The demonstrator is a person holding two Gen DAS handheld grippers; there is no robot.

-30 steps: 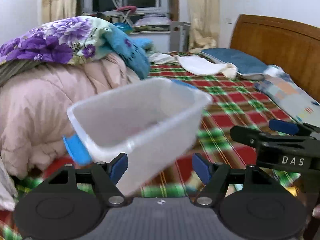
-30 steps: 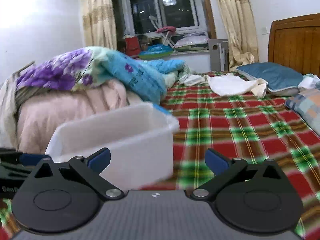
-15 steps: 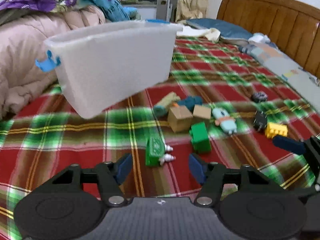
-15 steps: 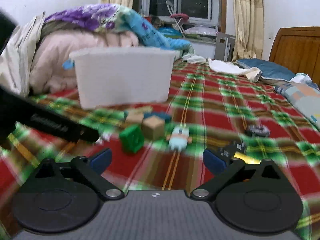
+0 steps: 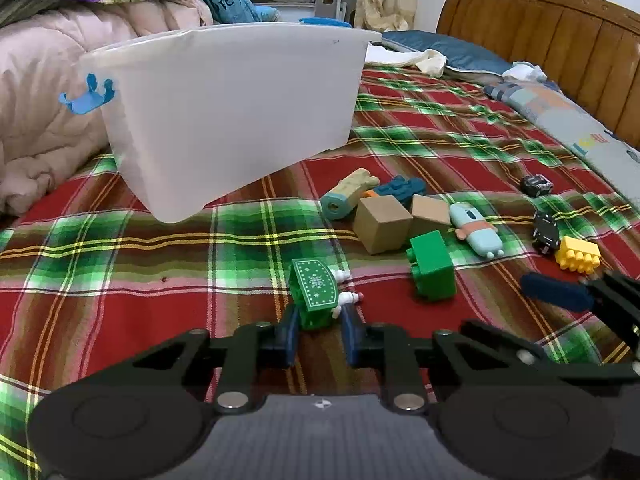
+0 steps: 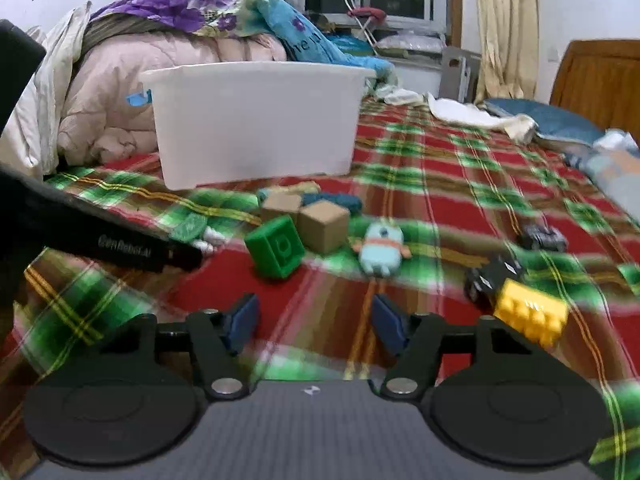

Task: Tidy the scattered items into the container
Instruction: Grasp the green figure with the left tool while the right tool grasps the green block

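Left wrist view: left gripper [image 5: 318,334] has its blue pads clamped on the green snowflake-patterned toy [image 5: 316,294], which sits low on the plaid bedspread [image 5: 120,272]. Small white bits stick out of the toy's right side; can't tell what they are. So step in hand is the first pick, grip made, lift not yet done.

The white container [image 5: 224,112] stands up-left of the toy, near but apart, a blue clip [image 5: 86,94] on its left end. I can't see inside it from either view.

Right wrist view: right gripper [image 6: 314,326] has its jaws closing with nothing between them, only bedspread under the gap. Frame is blurred on the right. The yellow studded brick [image 6: 530,314] lies just right of its right finger, touching a black toy car [image 6: 490,278]. Likely its target, but that's a guess.

Still scattered: green cube brick [image 6: 276,252], two tan wooden cubes [image 5: 382,222] side by side, a pale blue figure [image 6: 380,250], a tan-and-teal cylinder [image 5: 348,196], a dark teal piece [image 5: 402,188] behind the cubes, a second small car [image 5: 536,186] further back.

Next move, my read: lift the green toy clear of the cloth, carry it up and left over the container rim, release only once past the near wall. The wall is tall, so it needs real height first. Right gripper needs to shift right before closing, or it grabs nothing.
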